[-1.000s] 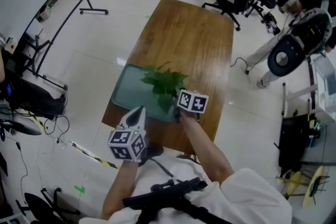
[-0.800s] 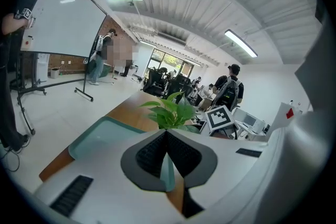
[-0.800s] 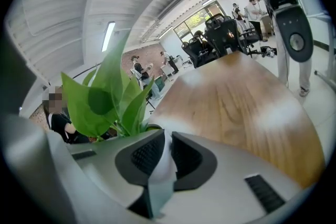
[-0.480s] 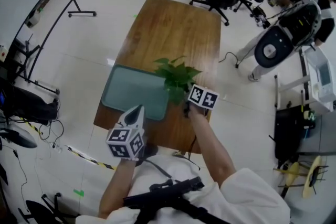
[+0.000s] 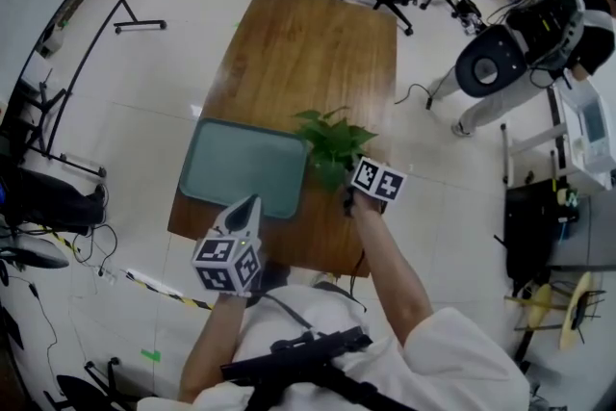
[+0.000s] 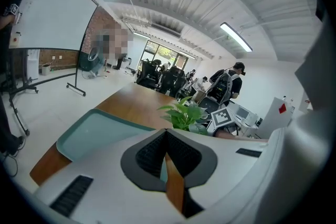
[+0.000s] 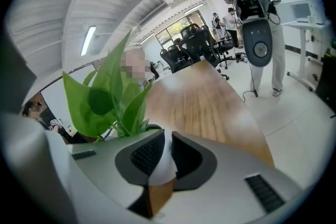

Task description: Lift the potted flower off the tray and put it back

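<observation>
Clamps the potted flower point(image 5: 332, 141) by its white pot between the fingers of the right gripper point(image 7: 161, 155), just right of the tray point(image 5: 241, 166), near the surface's point(image 5: 308, 53) right edge. Holds the left gripper point(image 6: 166, 139) at the near edge, fingers together, empty.

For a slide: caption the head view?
Right gripper holds the potted flower just right of the tray.
</observation>
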Demonstrator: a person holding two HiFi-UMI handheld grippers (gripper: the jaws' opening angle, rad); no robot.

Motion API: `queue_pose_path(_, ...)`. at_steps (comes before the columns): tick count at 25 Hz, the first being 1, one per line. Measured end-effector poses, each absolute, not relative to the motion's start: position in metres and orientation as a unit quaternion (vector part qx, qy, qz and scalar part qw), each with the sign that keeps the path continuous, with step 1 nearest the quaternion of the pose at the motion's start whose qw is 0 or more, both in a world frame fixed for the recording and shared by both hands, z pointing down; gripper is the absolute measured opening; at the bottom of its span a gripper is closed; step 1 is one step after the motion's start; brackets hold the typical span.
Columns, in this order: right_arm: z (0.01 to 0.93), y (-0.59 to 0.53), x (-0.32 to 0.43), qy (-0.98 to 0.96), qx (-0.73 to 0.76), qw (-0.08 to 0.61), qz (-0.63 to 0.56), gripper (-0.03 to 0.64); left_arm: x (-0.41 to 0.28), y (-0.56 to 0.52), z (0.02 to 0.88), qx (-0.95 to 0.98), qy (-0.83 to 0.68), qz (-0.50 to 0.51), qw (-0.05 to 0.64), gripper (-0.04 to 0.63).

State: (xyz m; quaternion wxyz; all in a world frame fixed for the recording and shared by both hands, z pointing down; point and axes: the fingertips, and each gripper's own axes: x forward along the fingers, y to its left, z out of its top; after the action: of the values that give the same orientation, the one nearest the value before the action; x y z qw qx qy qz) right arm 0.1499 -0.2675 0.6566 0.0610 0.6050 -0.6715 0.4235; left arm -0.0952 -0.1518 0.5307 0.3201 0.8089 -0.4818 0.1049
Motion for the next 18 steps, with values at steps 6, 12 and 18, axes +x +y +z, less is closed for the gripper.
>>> queue_pose_path(6, 0.665, -0.265, 0.155, -0.667, 0.612, 0.061, 0.421, 0.051, -0.101, -0.148, 0.536, 0.802, -0.489, 0.110, 0.324, 0.000)
queue_pose_path(12, 0.668, -0.264, 0.156, -0.666, 0.614, 0.059, 0.420, 0.054, -0.102, -0.143, 0.537, 0.801, -0.490, 0.110, 0.327, 0.000)
queue_pose_path(18, 0.666, -0.259, 0.161, -0.656, 0.629, 0.065, 0.413, 0.086, -0.097, -0.137, 0.537, 0.801, -0.489, 0.108, 0.328, 0.000)
